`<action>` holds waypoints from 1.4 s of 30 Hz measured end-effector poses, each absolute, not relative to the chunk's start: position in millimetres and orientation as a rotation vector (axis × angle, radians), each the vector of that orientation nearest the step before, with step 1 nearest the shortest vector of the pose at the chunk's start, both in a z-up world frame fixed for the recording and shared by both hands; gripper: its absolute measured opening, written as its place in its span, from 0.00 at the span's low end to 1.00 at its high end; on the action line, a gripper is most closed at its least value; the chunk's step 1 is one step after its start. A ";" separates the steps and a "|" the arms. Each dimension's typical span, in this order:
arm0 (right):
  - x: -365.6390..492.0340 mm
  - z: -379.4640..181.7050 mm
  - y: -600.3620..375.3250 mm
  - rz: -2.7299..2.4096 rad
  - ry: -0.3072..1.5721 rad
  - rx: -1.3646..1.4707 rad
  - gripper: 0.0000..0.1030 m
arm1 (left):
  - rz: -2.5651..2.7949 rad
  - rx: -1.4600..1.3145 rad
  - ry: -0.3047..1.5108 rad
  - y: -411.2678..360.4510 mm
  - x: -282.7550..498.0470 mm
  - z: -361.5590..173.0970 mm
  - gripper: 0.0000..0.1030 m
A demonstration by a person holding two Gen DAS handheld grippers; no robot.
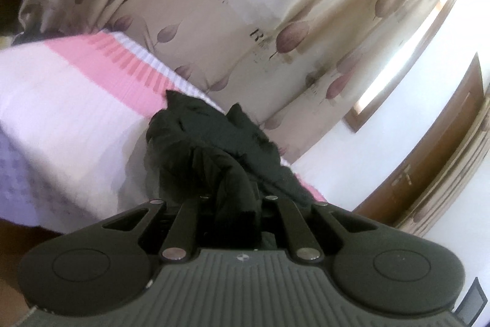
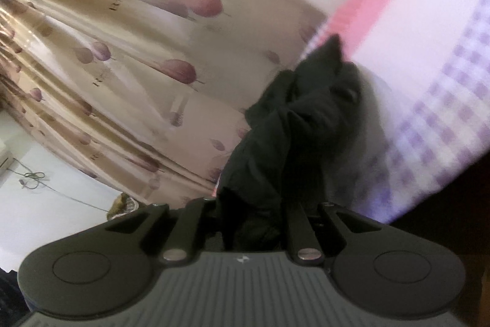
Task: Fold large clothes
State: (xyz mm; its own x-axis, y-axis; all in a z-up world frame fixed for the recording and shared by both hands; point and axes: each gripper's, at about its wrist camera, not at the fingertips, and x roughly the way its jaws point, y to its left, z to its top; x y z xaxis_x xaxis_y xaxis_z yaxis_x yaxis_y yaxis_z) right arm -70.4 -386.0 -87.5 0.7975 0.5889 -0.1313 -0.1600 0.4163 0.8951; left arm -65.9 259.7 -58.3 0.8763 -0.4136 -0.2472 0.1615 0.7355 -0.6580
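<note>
A dark green-black garment [image 1: 214, 149] is bunched between the fingers of my left gripper [image 1: 234, 204], which is shut on it. The cloth hangs crumpled over a bed [image 1: 61, 100] with a pink, white and lilac-check cover. In the right wrist view the same garment [image 2: 291, 127] runs into my right gripper [image 2: 251, 210], which is also shut on it. The fingertips of both grippers are hidden by the cloth. Both views are tilted and blurred.
A beige curtain [image 1: 245, 5] with purple leaf prints hangs behind the bed; it also shows in the right wrist view [image 2: 122, 66]. A wooden door [image 1: 428, 173] and a bright window [image 1: 413, 51] are at the right. A white wall with a cord [image 2: 36, 176] is at lower left.
</note>
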 end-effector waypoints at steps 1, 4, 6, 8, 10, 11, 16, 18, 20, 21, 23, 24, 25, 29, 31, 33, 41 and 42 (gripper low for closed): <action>-67.2 -82.5 -385.2 0.496 0.461 1.037 0.11 | -0.327 -0.676 0.389 258.9 -64.5 -55.2 0.10; -58.0 -70.9 -386.5 0.511 0.444 1.036 0.11 | -0.328 -0.681 0.366 258.3 -59.3 -45.8 0.10; -50.9 -64.8 -387.6 0.516 0.434 1.038 0.11 | -0.327 -0.685 0.350 258.7 -55.3 -40.5 0.10; -44.5 -61.0 -389.0 0.520 0.423 1.047 0.11 | -0.324 -0.697 0.335 259.4 -49.9 -35.6 0.10; -34.6 -56.5 -390.9 0.521 0.413 1.054 0.12 | -0.320 -0.708 0.319 259.5 -44.0 -30.6 0.10; -29.3 -53.9 -391.8 0.518 0.410 1.054 0.12 | -0.313 -0.711 0.312 258.4 -39.9 -27.7 0.10; 0.6 -43.2 -398.4 0.510 0.397 1.050 0.11 | -0.297 -0.749 0.290 260.6 -19.9 -17.9 0.10; 13.4 -39.8 -401.5 0.509 0.393 1.052 0.11 | -0.289 -0.760 0.285 261.2 -9.6 -14.0 0.11; 28.1 -34.4 -401.2 0.508 0.393 1.042 0.11 | -0.280 -0.757 0.278 260.7 1.5 -9.5 0.11; 36.8 -31.2 -401.2 0.505 0.392 1.035 0.11 | -0.276 -0.754 0.275 260.6 8.5 -6.5 0.11; 53.3 -27.4 -401.9 0.502 0.394 1.034 0.11 | -0.268 -0.748 0.268 259.3 21.7 -1.9 0.12; 62.6 -25.0 -401.6 0.500 0.394 1.027 0.12 | -0.266 -0.742 0.265 257.9 29.6 0.1 0.13; 72.0 -22.7 -401.2 0.493 0.395 1.018 0.11 | -0.262 -0.736 0.263 256.6 37.3 1.6 0.13; 105.5 -19.1 -399.9 0.476 0.398 1.021 0.11 | -0.239 -0.741 0.258 251.6 71.9 4.5 0.15; 122.9 -18.5 -399.0 0.463 0.404 1.019 0.12 | -0.226 -0.739 0.260 249.0 88.4 4.0 0.15; 139.4 -20.2 -397.7 0.450 0.412 1.013 0.12 | -0.213 -0.739 0.260 246.8 104.9 2.9 0.16; 194.9 -32.9 -394.2 0.382 0.459 1.017 0.12 | -0.155 -0.736 0.287 238.9 164.7 -10.9 0.18; 200.7 -33.5 -394.4 0.372 0.466 1.017 0.12 | -0.148 -0.738 0.293 238.7 171.1 -13.3 0.18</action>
State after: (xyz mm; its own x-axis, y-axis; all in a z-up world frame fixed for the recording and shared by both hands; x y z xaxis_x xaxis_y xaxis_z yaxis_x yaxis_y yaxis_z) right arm 200.7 -394.4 -33.5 0.8419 0.5022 -0.1973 -0.0808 0.4789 0.8741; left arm 171.1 238.7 -13.3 0.9490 -0.2350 -0.2100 0.0305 0.7315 -0.6811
